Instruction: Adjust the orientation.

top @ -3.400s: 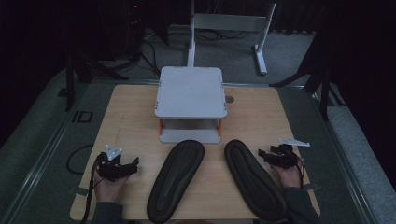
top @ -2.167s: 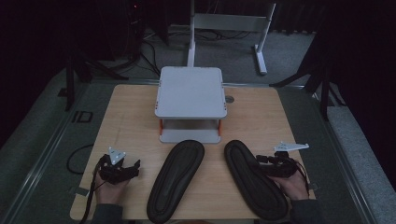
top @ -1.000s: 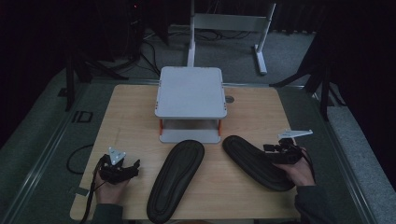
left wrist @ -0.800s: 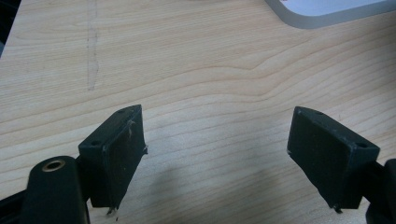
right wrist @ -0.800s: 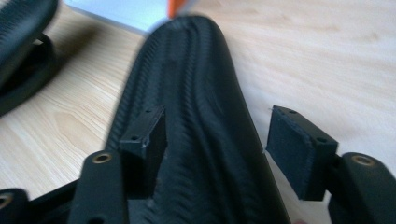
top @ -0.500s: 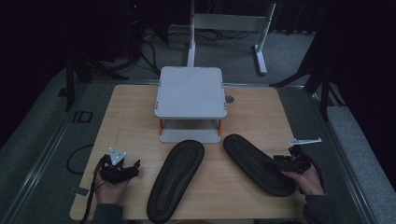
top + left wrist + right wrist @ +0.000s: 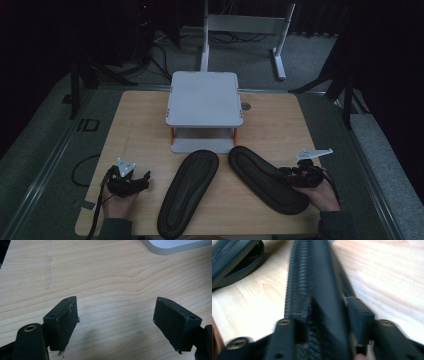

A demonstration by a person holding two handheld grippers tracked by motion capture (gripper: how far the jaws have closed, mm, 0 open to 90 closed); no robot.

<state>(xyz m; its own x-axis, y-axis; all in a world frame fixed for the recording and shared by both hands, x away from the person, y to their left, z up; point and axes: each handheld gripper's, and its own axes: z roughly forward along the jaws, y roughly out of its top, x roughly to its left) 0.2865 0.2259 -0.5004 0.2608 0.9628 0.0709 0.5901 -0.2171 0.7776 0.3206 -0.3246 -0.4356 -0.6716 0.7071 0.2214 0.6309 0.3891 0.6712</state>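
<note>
Slippers (image 7: 267, 179) – matt black leather-like, ribbed edge; table (image 7: 140, 130) – smooth pale wood grain.

- right hand-held gripper (image 7: 289, 176) now at heel end of right slipper (image 7: 267, 179), jaws just closing around its edge
- right slipper rotated, toe now nearer the white stand (image 7: 204, 107)

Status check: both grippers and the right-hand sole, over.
Left gripper open, over bare table. Right gripper just closed, clamped on right insole edge. Left insole flat, apart. Rack beyond, nothing blocking.
</note>
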